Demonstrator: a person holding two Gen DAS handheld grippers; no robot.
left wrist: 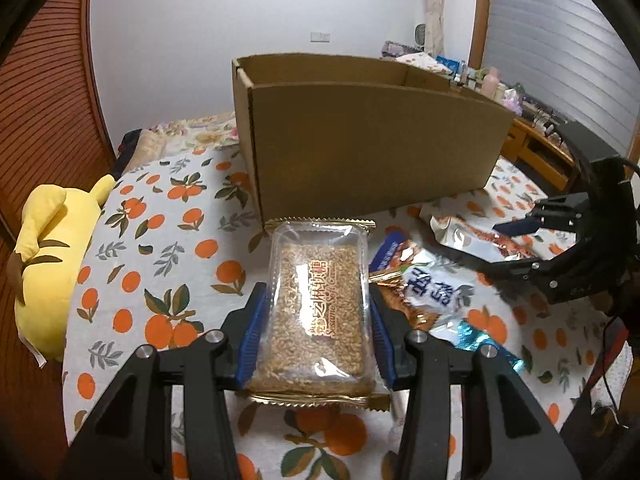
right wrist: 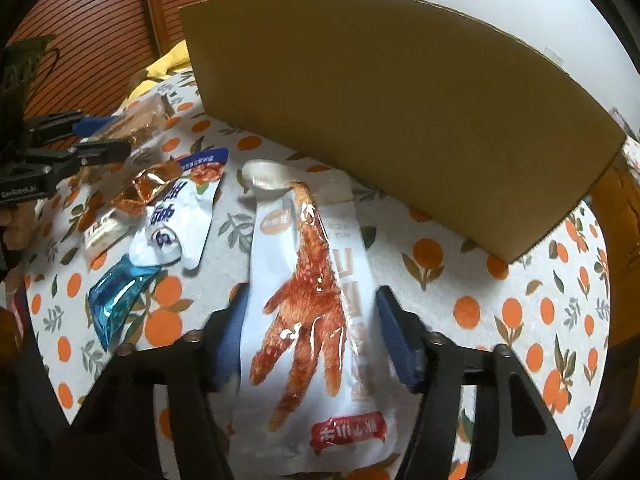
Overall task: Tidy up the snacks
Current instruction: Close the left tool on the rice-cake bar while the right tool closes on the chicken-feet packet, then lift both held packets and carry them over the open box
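Snacks are going into the box, by the look of it, and both hands are loaded up. Left gripper (left wrist: 316, 320) has its blue pads pressed against both long sides of the clear-wrapped sesame candy bar with gold crimped ends (left wrist: 318, 312), lined up right in front of the near wall of the open brown cardboard box (left wrist: 360, 144). Right gripper (right wrist: 312, 328) straddles the white glossy chicken-feet snack pouch (right wrist: 316, 300); its pads sit close beside the pouch, but whether they are truly pinching it, I cannot tell. That pouch points toward the box too. Between the two lie a white-and-blue snack bag (right wrist: 176, 216), a blue foil packet (right wrist: 116, 292) and a small white wrapped bar (right wrist: 104, 234), loose on the orange-print tablecloth (right wrist: 500, 312). My read: this is the carry-to-box step, and next each gripper must rise above the tall near wall before letting go. Both grippers sit low and roughly level, aimed at the box.
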